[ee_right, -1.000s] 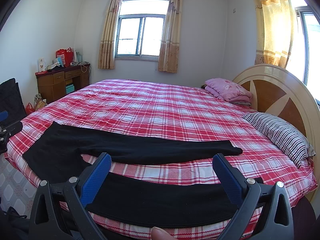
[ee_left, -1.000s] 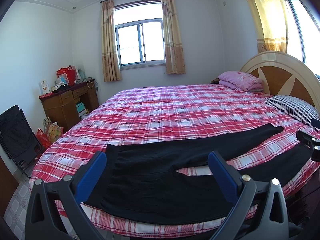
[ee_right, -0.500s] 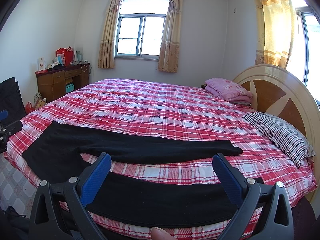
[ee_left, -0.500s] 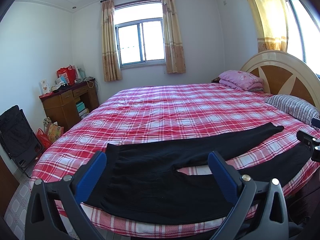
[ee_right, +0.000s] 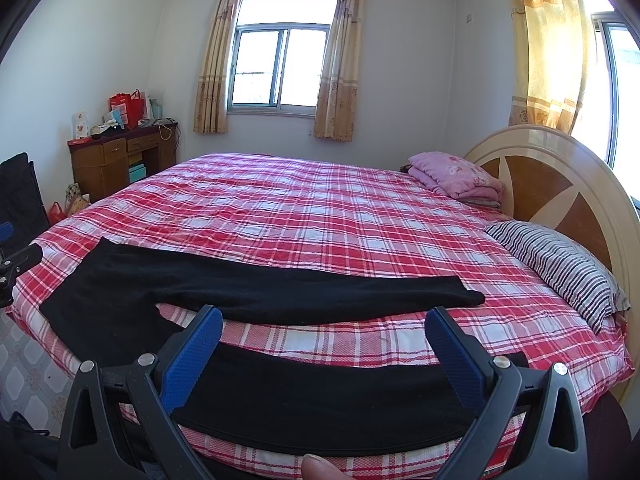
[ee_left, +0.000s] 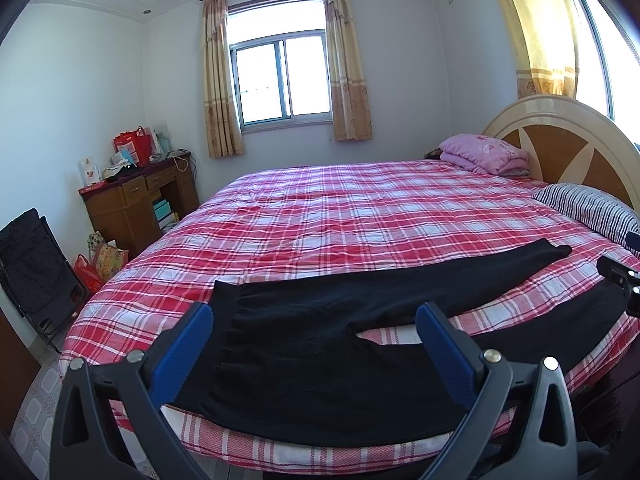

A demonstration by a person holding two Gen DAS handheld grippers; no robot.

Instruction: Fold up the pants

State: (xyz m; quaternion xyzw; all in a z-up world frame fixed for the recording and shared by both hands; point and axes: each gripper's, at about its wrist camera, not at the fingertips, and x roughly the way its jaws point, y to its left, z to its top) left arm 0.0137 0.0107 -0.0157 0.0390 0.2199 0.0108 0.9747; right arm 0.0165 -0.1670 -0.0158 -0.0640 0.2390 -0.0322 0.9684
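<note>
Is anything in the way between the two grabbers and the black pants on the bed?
Nothing visible is. The black pants lie flat on the red plaid bedspread right in front of both open hand-held grippers, the left hand-held gripper and the right hand-held gripper. The striped pillow and pink folded blanket sit off by the headboard.

One pair of black pants (ee_left: pixel 320 344) is lying on one bed (ee_left: pixel 360 216). Two pillows are sitting at the far right: one pink (ee_left: pixel 484 152), one striped (ee_left: pixel 588 208). Two windows are showing, one far (ee_left: pixel 282 78), one right (ee_left: pixel 600 40). One wooden desk (ee_left: pixel 136 200) is standing far left.
</note>
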